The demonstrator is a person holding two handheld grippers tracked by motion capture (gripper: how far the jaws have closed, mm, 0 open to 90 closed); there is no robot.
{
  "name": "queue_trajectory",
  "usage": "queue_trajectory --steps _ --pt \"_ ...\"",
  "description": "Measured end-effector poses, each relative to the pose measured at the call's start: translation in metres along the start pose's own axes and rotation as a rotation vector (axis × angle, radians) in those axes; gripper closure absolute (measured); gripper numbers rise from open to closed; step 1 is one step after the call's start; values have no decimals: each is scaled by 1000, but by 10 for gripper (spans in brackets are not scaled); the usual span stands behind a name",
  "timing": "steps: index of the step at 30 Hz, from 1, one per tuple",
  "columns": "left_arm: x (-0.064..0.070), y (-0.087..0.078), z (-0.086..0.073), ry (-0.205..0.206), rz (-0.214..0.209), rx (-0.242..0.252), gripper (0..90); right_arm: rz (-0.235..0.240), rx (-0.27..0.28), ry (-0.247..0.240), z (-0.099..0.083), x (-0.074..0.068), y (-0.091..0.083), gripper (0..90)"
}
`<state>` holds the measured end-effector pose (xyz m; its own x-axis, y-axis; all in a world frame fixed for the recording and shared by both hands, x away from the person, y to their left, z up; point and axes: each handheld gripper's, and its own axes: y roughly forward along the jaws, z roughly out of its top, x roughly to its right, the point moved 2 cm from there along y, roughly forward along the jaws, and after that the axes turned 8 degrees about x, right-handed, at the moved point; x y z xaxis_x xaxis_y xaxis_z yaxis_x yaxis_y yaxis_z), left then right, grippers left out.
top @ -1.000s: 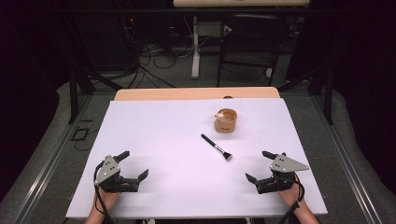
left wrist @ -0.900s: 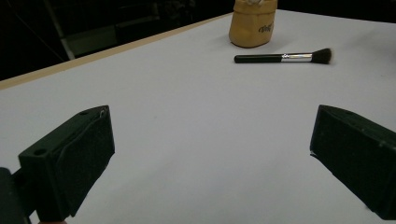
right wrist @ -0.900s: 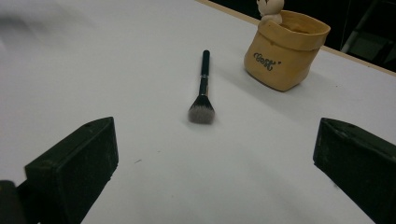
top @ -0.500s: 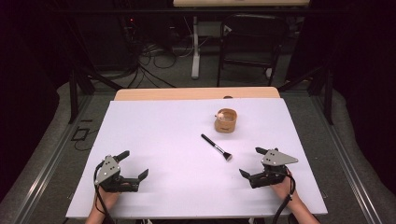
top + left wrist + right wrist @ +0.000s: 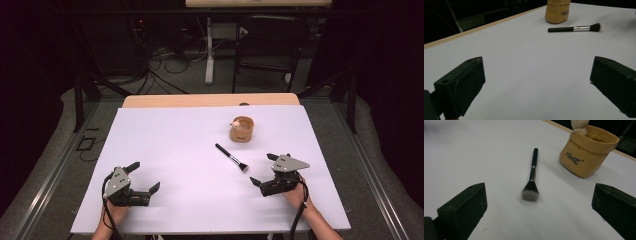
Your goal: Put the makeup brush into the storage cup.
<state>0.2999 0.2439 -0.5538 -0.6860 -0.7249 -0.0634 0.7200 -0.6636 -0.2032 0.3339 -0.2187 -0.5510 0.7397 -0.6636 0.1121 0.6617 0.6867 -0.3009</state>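
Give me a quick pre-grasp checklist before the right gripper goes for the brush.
1. Right gripper open: ok, fingers spread wide, nothing between them.
2. Brush lined up: ok, bristle end faces the gripper, centred between its fingers.
3. Path to brush free: ok, bare white table ahead.
4. Cup clearance: ok, apart from the brush handle, upright.
5. Left gripper out of the way: ok, open, far off on the left.
6. Grip height above the table: cannot tell.

- A white table point(image 5: 170, 145) is seen under even light, edged by a tan wooden strip point(image 5: 210, 101) at its far side.
- Beyond the table, a dark metal chair point(image 5: 267, 50) and tangled floor cables point(image 5: 165, 60) are visible.
- Grey carpeted floor point(image 5: 60, 150) is laid around the table; the room behind it is left dark.
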Motion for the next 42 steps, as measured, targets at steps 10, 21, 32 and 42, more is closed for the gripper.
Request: queue_trajectory --steps 10,21,32,42 --pt "0 -1 0 -5 -1 -2 0 17 -52 -13 8 -4 21 0" --pt "0 -1 0 -5 -3 6 0 -17 -110 64 23 15 39 0" --pt "1 -1 0 -1 -3 1 0 17 -184 61 34 17 56 0" --pt "0 -1 0 -7 -7 12 0 68 -268 64 48 16 82 0"
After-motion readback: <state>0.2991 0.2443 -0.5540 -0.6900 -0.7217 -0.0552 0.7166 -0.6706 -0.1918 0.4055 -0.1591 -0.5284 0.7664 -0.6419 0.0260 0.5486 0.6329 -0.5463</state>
